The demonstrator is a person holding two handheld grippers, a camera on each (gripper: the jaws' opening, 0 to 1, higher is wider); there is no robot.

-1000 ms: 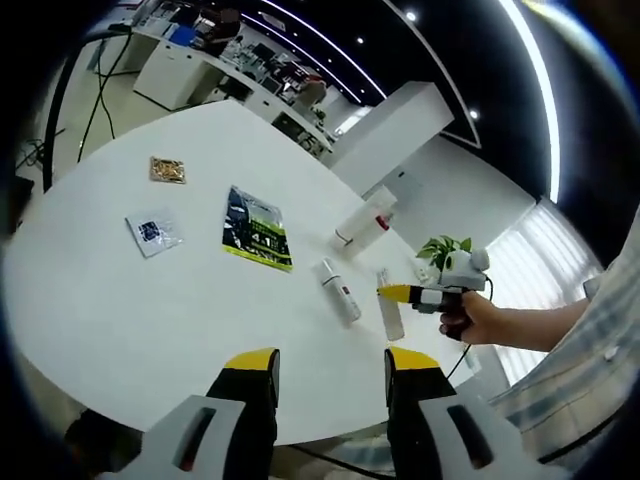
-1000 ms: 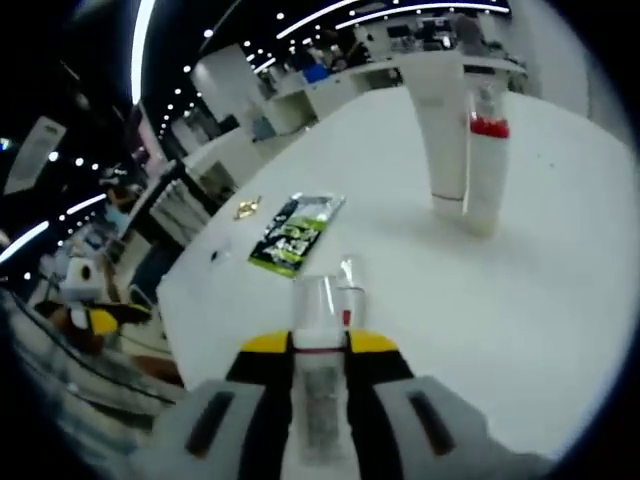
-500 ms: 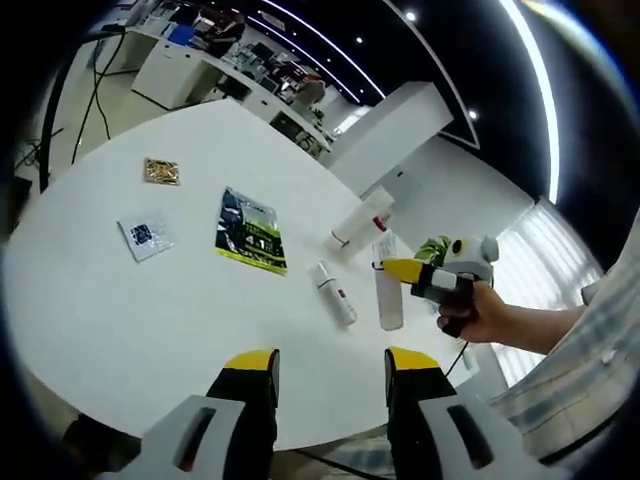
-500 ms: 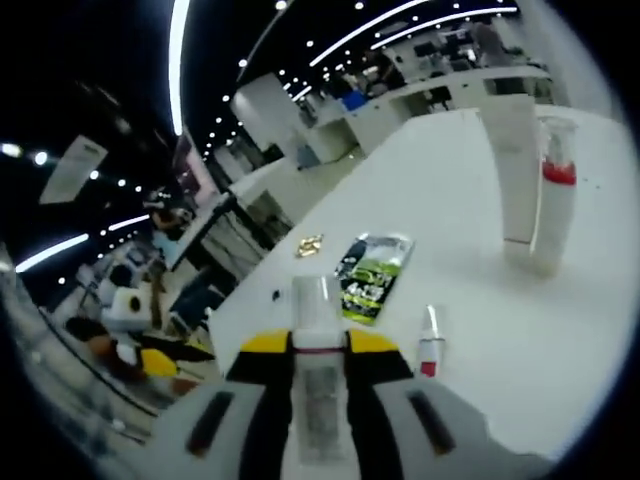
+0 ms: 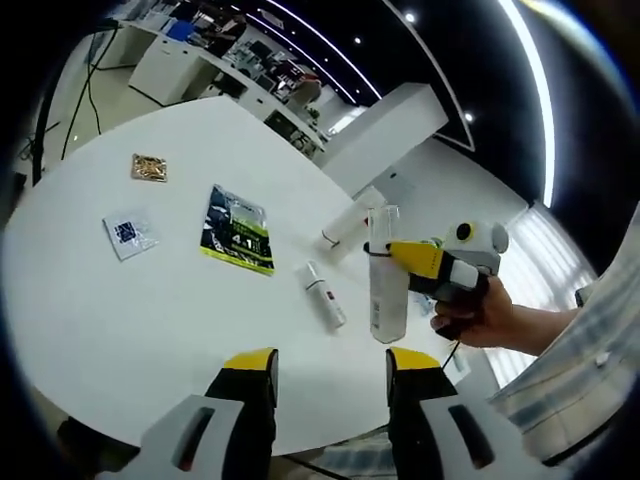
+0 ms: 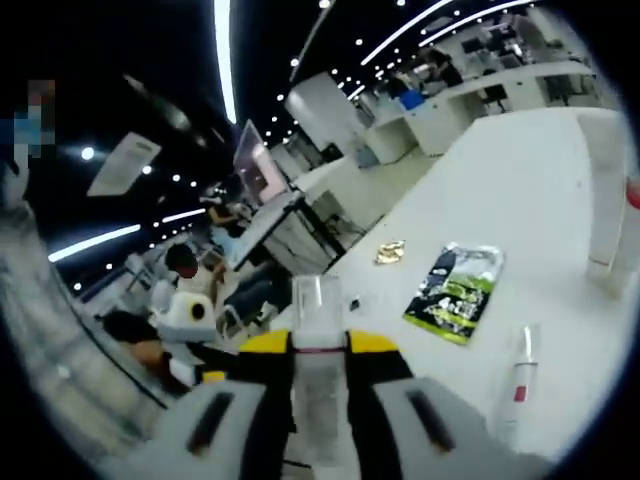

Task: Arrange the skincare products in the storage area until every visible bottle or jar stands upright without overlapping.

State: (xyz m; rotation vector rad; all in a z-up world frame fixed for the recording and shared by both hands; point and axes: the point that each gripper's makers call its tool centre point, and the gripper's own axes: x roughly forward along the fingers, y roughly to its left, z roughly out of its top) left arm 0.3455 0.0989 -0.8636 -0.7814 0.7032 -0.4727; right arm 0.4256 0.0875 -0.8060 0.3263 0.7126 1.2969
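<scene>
Right tool (image 6: 318, 350) pinching clear bottle (image 6: 318, 310) between yellow-tipped jaws, holding it lifted off white bench (image 5: 120, 320); in left gripper view, same bottle (image 5: 385, 275) hanging upright in the air, hand (image 5: 480, 315) gripping tool behind it. Left tool (image 5: 330, 365) hovering above near bench edge, jaws spread, gripping nothing. Small red-banded bottle (image 5: 320, 295) lying on its side on bench just beside raised bottle. White tube (image 5: 345, 222) lying beyond it. Green packet (image 5: 236, 230), small sachet (image 5: 127, 233) and brown square (image 5: 148, 167) lying flat farther out, well apart.
</scene>
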